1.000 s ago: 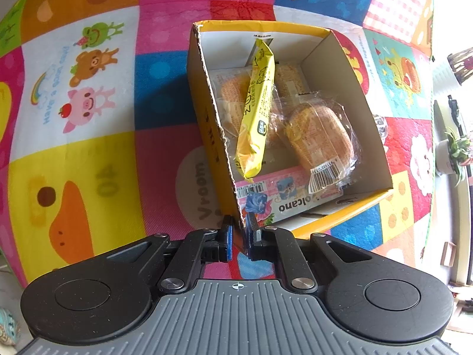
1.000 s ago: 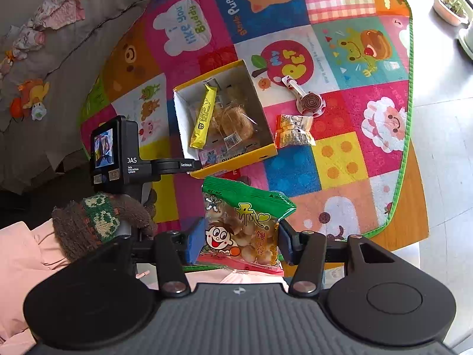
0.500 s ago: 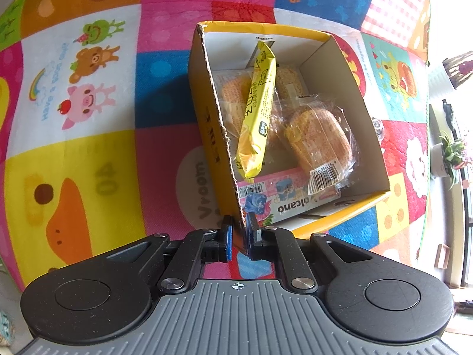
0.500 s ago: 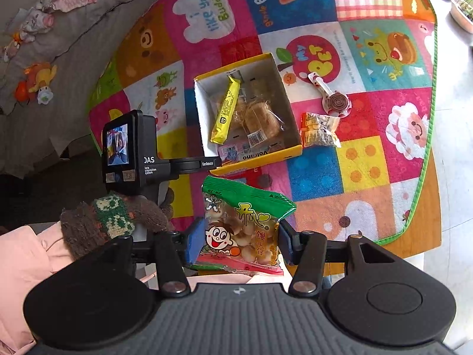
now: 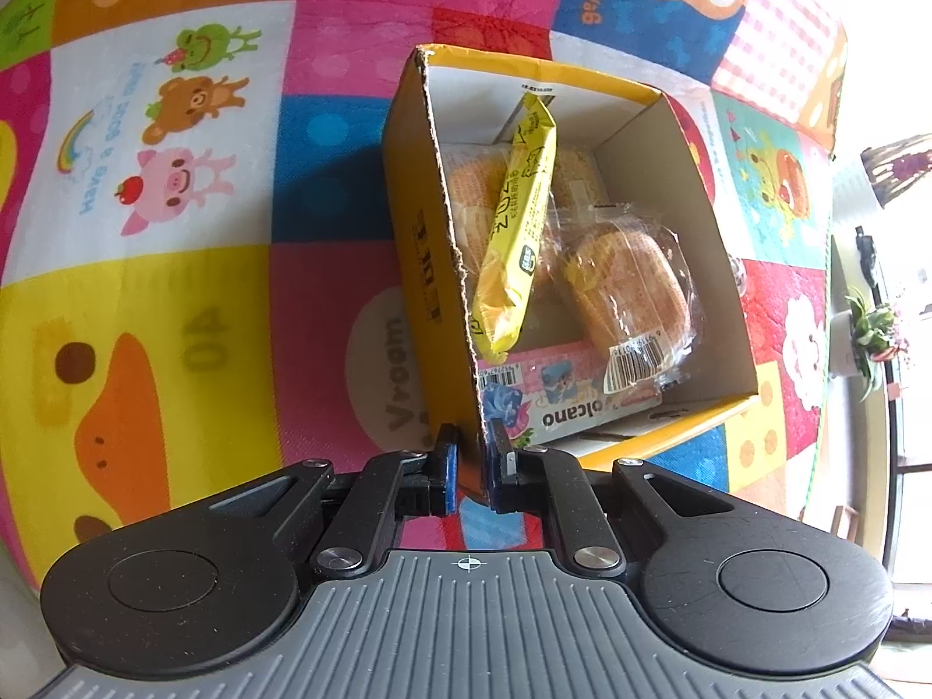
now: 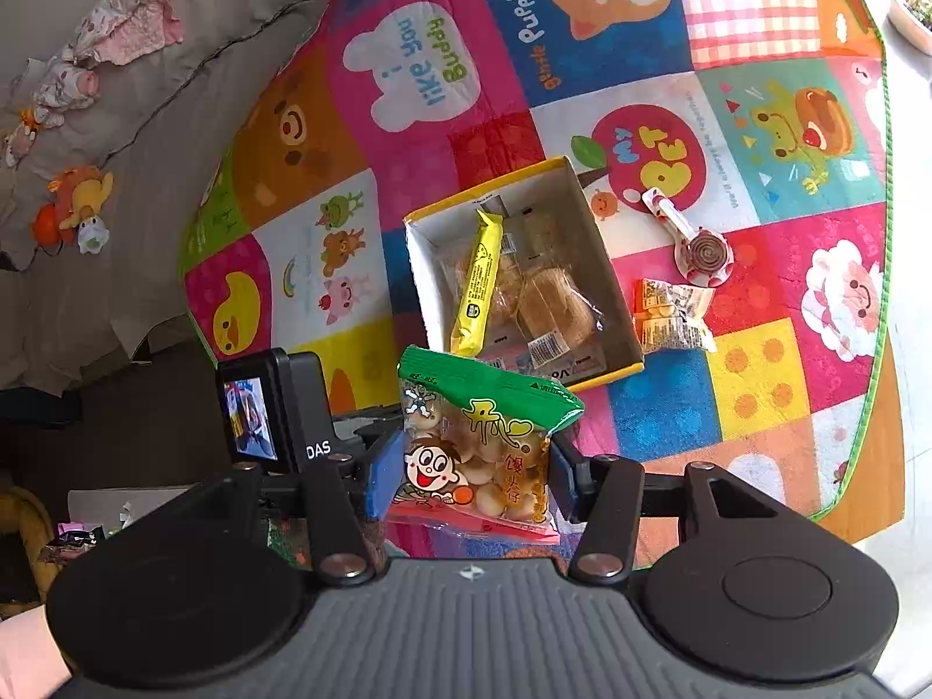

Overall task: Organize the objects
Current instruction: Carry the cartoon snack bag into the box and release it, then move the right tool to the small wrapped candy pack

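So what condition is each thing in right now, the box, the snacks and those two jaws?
Yellow box: open-topped, corner pinched by left gripper.
Yellow bar: leaning inside the box.
Green-topped snack bag: sealed, clamped by right gripper.
Lollipop: wrapped, on the mat.
Orange packet: on the mat.

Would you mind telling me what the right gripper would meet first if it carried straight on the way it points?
Probably the near edge of the yellow box, just beyond the snack bag that the right gripper holds, though depth is unclear.
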A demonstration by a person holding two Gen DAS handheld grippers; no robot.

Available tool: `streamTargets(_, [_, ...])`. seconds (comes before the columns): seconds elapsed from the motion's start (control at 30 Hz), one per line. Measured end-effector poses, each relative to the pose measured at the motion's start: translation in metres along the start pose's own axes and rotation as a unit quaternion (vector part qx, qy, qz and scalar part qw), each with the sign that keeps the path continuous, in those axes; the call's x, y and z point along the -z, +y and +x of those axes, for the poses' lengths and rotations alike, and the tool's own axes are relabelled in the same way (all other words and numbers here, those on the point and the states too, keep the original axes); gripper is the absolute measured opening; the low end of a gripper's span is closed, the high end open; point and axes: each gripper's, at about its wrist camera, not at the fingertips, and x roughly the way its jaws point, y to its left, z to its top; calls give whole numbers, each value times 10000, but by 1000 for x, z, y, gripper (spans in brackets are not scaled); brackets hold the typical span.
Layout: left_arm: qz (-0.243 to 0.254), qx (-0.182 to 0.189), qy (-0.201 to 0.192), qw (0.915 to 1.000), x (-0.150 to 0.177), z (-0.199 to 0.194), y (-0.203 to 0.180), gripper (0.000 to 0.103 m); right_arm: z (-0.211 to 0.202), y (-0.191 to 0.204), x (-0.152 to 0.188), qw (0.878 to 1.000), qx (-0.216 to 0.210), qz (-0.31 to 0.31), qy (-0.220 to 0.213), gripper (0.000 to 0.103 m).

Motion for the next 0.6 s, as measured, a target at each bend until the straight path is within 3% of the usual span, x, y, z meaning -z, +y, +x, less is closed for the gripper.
streamTargets(0.2, [-6, 24, -37, 10000, 0, 0, 1, 12, 6, 12, -14, 9997, -83, 3, -210, 51])
streamTargets(0.37, [-29, 43, -42, 10000, 0, 0, 2, 12, 8, 8, -20, 9988, -159, 180, -424, 60])
streamTargets(0.6, [-81, 49, -53, 9999, 1, -1, 3, 12, 13, -43, -12, 9973, 188, 598, -380, 65])
